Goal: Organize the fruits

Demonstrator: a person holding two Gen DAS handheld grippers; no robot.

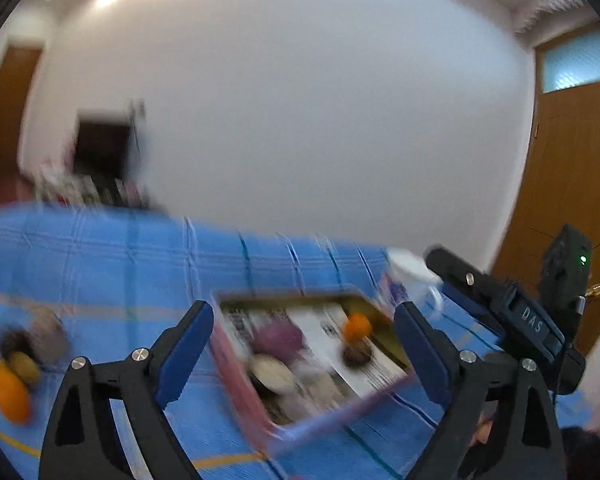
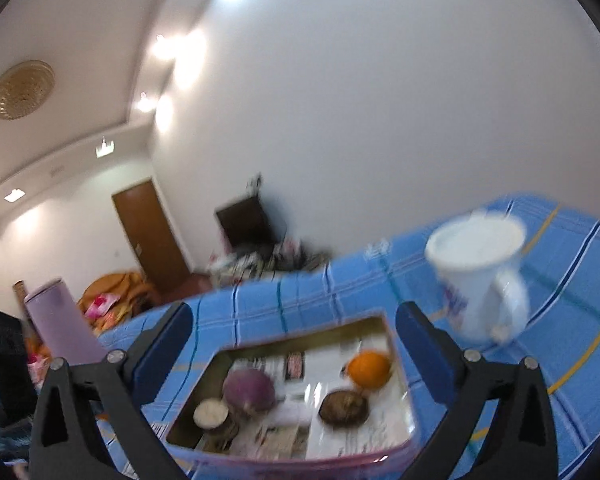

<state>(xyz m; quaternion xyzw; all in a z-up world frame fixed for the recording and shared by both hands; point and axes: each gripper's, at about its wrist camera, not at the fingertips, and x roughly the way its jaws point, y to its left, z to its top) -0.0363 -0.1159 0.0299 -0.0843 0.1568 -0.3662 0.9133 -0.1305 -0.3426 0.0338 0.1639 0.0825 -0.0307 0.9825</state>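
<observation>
This looks like a room in a home. A blue checked cloth (image 2: 560, 264) covers the tabletop, with a white mug (image 2: 480, 276) on it. Behind are white walls, wooden doors (image 2: 151, 236), a dark TV (image 2: 247, 224), a round ceiling lamp (image 2: 21, 89) and cluttered household things.

A box (image 2: 396, 344) on the blue cloth (image 2: 300, 300) holds an orange (image 2: 369, 369). A white mug (image 2: 478, 276) stands near it.
</observation>
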